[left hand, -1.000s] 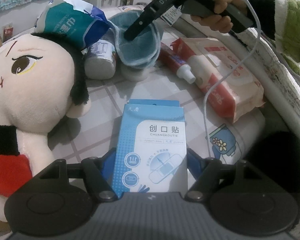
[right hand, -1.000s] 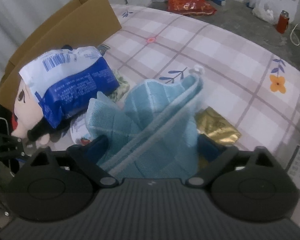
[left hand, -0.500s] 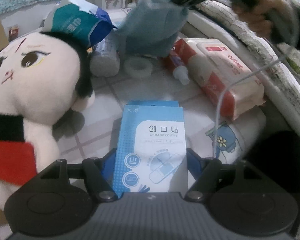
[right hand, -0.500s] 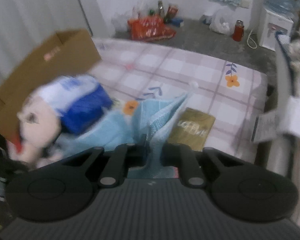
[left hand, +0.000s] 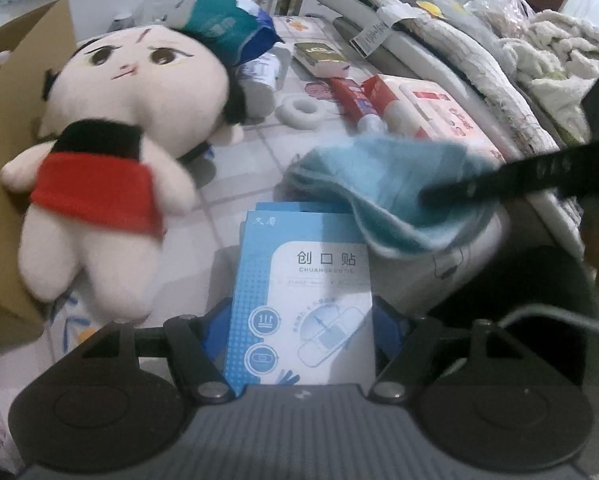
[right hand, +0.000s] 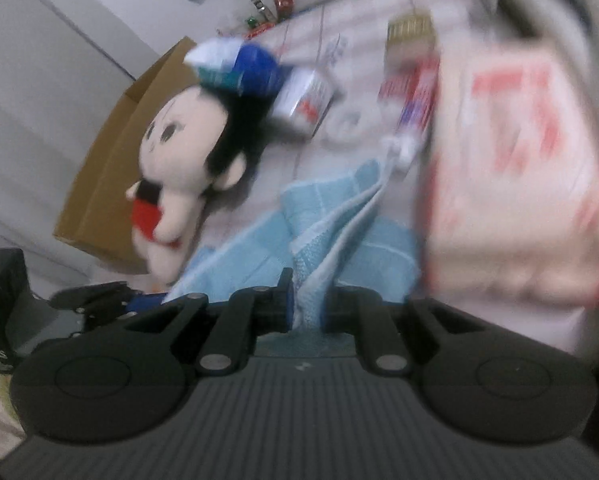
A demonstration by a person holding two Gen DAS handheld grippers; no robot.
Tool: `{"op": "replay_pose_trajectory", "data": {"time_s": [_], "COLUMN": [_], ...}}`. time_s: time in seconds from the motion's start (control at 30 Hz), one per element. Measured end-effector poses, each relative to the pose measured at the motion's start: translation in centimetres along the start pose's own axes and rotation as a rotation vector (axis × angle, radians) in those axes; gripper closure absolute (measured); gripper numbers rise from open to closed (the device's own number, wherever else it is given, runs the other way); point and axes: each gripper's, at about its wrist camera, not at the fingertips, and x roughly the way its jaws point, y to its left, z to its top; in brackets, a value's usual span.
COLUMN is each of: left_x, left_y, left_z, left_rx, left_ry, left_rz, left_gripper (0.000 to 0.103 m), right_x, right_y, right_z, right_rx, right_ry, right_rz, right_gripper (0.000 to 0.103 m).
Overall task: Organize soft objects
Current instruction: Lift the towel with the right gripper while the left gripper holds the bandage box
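Observation:
A light blue towel (right hand: 339, 232) hangs bunched from my right gripper (right hand: 305, 304), whose jaws are shut on its white-edged fold. In the left wrist view the same towel (left hand: 387, 184) droops from the right gripper (left hand: 431, 196) just above the far end of a blue plaster box (left hand: 303, 304). My left gripper (left hand: 301, 320) is shut on that box, a blue pad against each long side. A plush doll (left hand: 131, 128) with a red top lies on its back to the left, against a cardboard box (left hand: 3, 120). The right wrist view is blurred.
On the checked bed sheet lie a red-and-white wipes pack (left hand: 431, 116), a toothpaste tube (left hand: 355, 100), a white tape roll (left hand: 303, 110), a gold packet (left hand: 319, 54) and a blue tissue bag (left hand: 227, 28). Folded bedding (left hand: 479, 48) is piled along the right.
The right gripper closed on the towel, lifted it off the far pile and swung it near, over the plaster box. The left view shifted, so the whole doll and the cardboard box show.

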Motion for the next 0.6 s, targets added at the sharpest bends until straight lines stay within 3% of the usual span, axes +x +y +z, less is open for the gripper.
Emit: {"op": "replay_pose_trajectory", "data": {"time_s": [0.07,0.17,0.23,0.3,0.37,0.47,0.6], "left_x": [-0.4,-0.5,-0.3,0.0,-0.1,-0.2,-0.1], "left_y": [0.5,1.1,1.4,1.5,1.7,1.9,2.2], "left_z": [-0.4,-0.7,-0.8,-0.8,-0.9,-1.0,-1.0], "left_rx": [-0.01,-0.037,-0.053,-0.058,-0.06,-0.058,-0.06], "left_ry": [-0.001,-0.005,-0.004,-0.005,-0.009,-0.015,-0.01], "left_rz": [0.007,0.011,0.008,0.006,-0.003,-0.008,-0.012], "left_gripper": [0.031,0.031,0.031,0.031,0.031,0.031,0.031], "right_x": [1.6,3.3,3.5,2.9,1.4,-1.0,-1.9], "right_y": [0.0,0.0,0.5,1.7,3.2,5.5,8.1], "right_z": [-1.3,-2.2,-2.4,-2.2,-1.9,-1.9,-2.0], "right_rx": [0.082,0.134,0.117,0.069,-0.021,-0.193,-0.458], "right_ry": [0.0,-0.01,-0.015,-0.02,-0.068,-0.144,-0.162], "right_rz": [0.031,0.011,0.002,-0.014,-0.059,-0.127,-0.134], "right_gripper": [0.093,0.089,0.085,0.067,0.032,0.018,0.002]}}
